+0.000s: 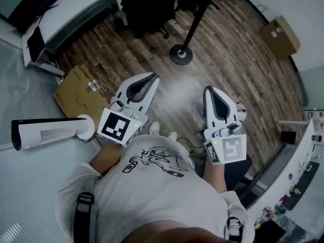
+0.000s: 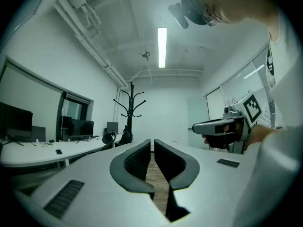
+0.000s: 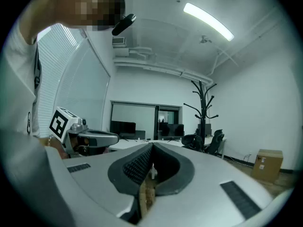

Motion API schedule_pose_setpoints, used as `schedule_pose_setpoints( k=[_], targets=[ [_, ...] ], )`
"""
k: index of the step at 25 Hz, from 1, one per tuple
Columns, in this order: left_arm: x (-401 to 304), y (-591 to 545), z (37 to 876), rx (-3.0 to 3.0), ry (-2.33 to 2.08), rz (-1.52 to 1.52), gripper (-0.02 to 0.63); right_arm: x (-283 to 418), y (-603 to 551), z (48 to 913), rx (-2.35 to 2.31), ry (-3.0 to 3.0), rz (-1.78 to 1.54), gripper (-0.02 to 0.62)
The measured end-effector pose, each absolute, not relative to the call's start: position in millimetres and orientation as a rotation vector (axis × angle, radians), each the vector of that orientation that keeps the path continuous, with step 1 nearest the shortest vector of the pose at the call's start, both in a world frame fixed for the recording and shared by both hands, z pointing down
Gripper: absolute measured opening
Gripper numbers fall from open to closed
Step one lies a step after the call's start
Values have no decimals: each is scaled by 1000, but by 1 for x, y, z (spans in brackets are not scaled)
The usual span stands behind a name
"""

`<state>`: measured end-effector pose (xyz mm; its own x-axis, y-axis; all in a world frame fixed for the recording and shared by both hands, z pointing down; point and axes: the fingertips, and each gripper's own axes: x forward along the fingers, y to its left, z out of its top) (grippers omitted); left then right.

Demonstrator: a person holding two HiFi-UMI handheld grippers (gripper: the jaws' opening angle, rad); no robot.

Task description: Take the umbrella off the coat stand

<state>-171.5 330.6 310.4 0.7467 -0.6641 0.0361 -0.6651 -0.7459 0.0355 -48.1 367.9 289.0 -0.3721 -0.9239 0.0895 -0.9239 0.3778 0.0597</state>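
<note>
left gripper (image 2: 152, 142) is level, jaws almost together with a thin slit between them, nothing in it. right gripper (image 3: 151, 146) is level, jaws tip to tip, empty. both are held out in front of the person, well apart from the coat stand (image 1: 195, 20), which stands on the wood floor (image 1: 238, 65) ahead, beside office chairs (image 3: 210, 141). can't make out the umbrella on its hooks.

Person (image 1: 157, 186) in white tee holds L gripper (image 1: 152, 79) & R gripper (image 1: 209, 90) at frame centre over wood floor (image 1: 238, 59), coat stand base (image 1: 181, 54) above them, cardboard box (image 1: 279, 37) upper right, white fan (image 1: 48, 133) at left.
</note>
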Motion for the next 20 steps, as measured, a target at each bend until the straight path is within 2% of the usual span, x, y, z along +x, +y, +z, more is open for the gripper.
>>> schedule_pose_setpoints(
  k=[20],
  targets=[
    [-192,339,309,2887,-1095,25,41,-65,380,287,1735,-2518,24,9]
  ],
)
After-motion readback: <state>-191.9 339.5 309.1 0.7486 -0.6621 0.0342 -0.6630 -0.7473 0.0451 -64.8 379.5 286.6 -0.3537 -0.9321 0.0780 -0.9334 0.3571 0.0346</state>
